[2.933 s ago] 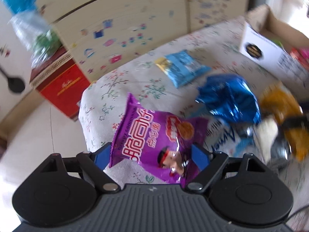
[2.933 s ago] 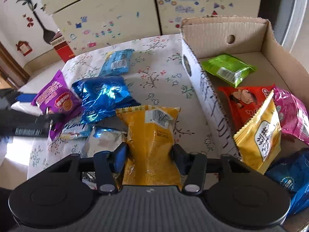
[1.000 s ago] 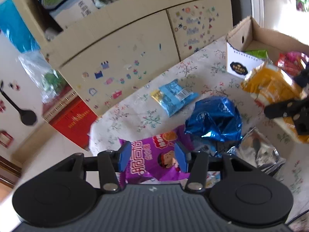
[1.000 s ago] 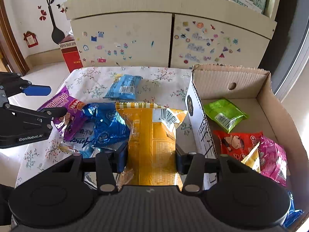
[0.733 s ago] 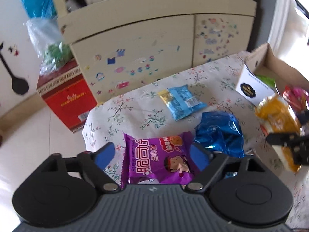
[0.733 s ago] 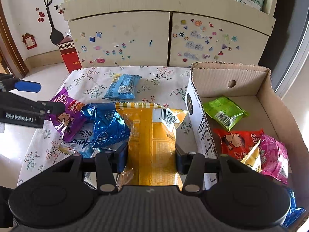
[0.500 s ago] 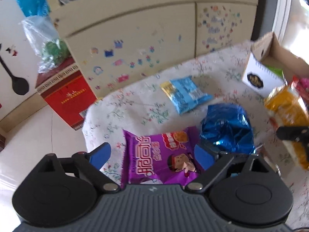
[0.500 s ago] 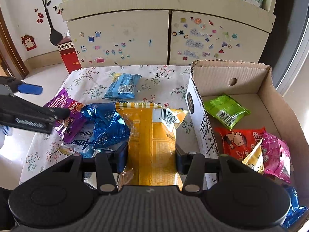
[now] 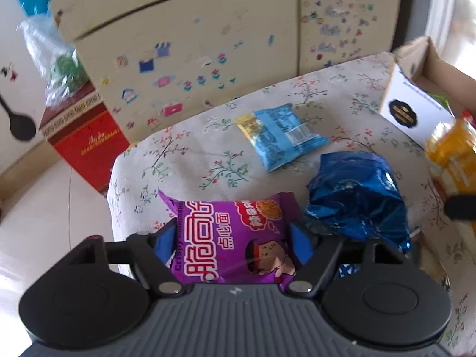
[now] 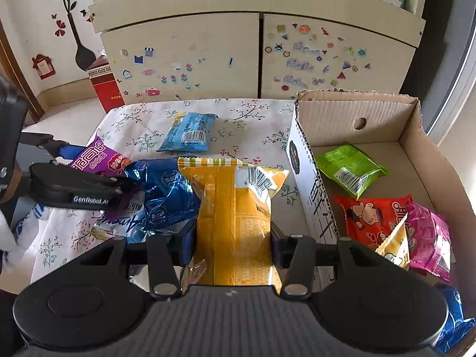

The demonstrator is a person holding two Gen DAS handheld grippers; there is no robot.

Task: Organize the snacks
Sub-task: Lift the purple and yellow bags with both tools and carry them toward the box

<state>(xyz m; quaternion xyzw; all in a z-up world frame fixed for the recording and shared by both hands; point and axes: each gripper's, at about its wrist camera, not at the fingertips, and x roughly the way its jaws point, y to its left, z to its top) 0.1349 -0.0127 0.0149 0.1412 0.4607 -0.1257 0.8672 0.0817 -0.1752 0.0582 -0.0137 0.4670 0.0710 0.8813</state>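
Presently the left gripper (image 9: 233,239) straddles the purple snack packet (image 9: 235,238), which lies on the floral tablecloth (image 9: 184,160) near the table's left edge. Its jaws have just been closing, with the packet between them; the blue pads (image 9: 165,239) sit at the packet's two sides, and firm pressing cannot be confirmed.

The right gripper (image 10: 233,242) is clamped on the yellow snack bag (image 10: 235,208), jaws drawn in against both sides of it. The bag is held over the table, just left of the cardboard box (image 10: 416,148), with its barcode end pointing away from the camera.

On the cloth, a crumpled dark blue foil bag (image 9: 357,193) lies just beside the purple packet, to its right. A light blue packet (image 9: 281,136) lies flat farther back, apart from both.

Inside the box, the right wrist view shows a green packet (image 10: 351,169) toward the rear, a red packet (image 10: 372,214) nearer, a pink packet (image 10: 428,238) touching the red one on its right, and a second yellow packet (image 10: 395,247) leaning against the red. A blue packet (image 10: 455,321) shows at the near right corner, partly hidden by the gripper body.

A sticker-covered cabinet (image 10: 253,59) stands behind the table.
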